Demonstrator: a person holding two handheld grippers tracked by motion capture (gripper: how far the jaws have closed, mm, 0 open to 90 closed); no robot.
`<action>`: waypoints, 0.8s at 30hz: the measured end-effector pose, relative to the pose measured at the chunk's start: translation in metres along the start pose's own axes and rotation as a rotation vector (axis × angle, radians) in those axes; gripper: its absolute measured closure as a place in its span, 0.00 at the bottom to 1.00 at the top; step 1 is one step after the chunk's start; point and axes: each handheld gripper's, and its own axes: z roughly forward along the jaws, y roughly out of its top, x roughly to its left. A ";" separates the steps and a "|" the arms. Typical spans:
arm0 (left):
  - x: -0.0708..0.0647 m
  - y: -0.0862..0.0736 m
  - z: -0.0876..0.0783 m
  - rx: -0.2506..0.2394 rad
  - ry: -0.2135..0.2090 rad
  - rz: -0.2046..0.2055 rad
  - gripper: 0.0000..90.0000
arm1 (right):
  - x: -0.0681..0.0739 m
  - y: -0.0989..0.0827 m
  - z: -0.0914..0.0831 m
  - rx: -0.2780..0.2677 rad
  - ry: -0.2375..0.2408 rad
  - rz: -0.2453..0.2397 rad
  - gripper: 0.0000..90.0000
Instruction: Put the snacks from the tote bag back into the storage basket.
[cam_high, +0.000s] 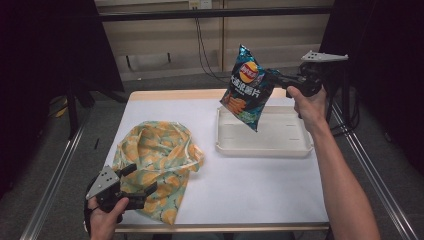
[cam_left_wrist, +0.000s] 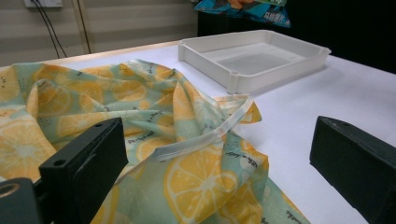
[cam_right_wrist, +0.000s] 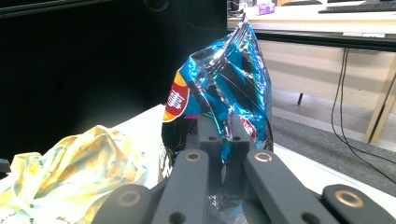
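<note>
A blue chip bag (cam_high: 247, 87) hangs in the air above the white tray (cam_high: 295, 147), pinched at its right edge by my right gripper (cam_high: 276, 77), which is shut on it. In the right gripper view the bag (cam_right_wrist: 224, 88) rises straight out of the closed jaws. A lemon-print cloth bag (cam_high: 157, 165) lies crumpled on the left of the white table. My left gripper (cam_high: 142, 182) rests open at the cloth's near-left corner; in the left gripper view its jaws stand wide apart over the cloth (cam_left_wrist: 177, 140), with nothing pinched between them.
The tray (cam_left_wrist: 280, 70) is shallow and holds nothing inside. Metal rails run along both sides of the table (cam_high: 250, 190). Dark curtains stand left and right, and cables hang at the back wall (cam_high: 202, 45).
</note>
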 end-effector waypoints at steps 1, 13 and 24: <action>0.001 0.000 0.000 -0.001 0.002 0.002 0.04 | -0.002 0.000 0.000 0.002 0.001 0.001 0.99; 0.004 -0.003 -0.001 0.008 0.016 -0.026 0.04 | -0.014 -0.014 0.005 0.050 -0.045 0.019 0.99; 0.008 -0.002 0.000 0.006 0.021 -0.020 0.04 | -0.023 -0.035 0.021 0.112 -0.067 0.049 0.99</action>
